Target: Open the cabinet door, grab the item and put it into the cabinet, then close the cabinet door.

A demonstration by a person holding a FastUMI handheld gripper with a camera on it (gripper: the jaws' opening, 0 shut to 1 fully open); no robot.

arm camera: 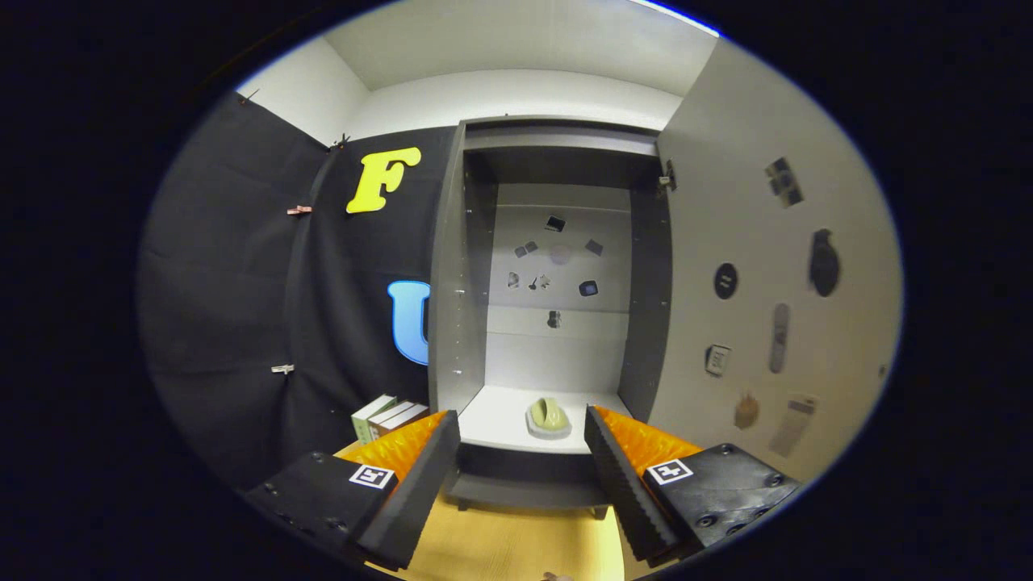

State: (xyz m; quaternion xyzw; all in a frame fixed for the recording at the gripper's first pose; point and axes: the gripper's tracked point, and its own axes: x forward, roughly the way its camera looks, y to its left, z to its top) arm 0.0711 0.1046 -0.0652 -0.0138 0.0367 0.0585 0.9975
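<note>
The hand-held gripper (522, 452) hangs with its two fingers spread well apart and nothing between them, held back from the cabinet over the pale yellow wooden surface (516, 541), a stance that fits a tool that has let go and is free for the door. Just beside the left finger, a few small white-and-green boxes (387, 415) sit on the surface near the black cloth wall, out of the way. Beyond the fingertips stands the tall grey open-fronted cabinet (448, 266), and on its white bottom shelf (500, 420) rests the small pale green rounded item (549, 415), seemingly on a light base, set near the front edge where it was easy to reach. The light grey cabinet door (759, 266) is swung wide to the right, dotted with small stickers, so closing it looks to be the step left.
</note>
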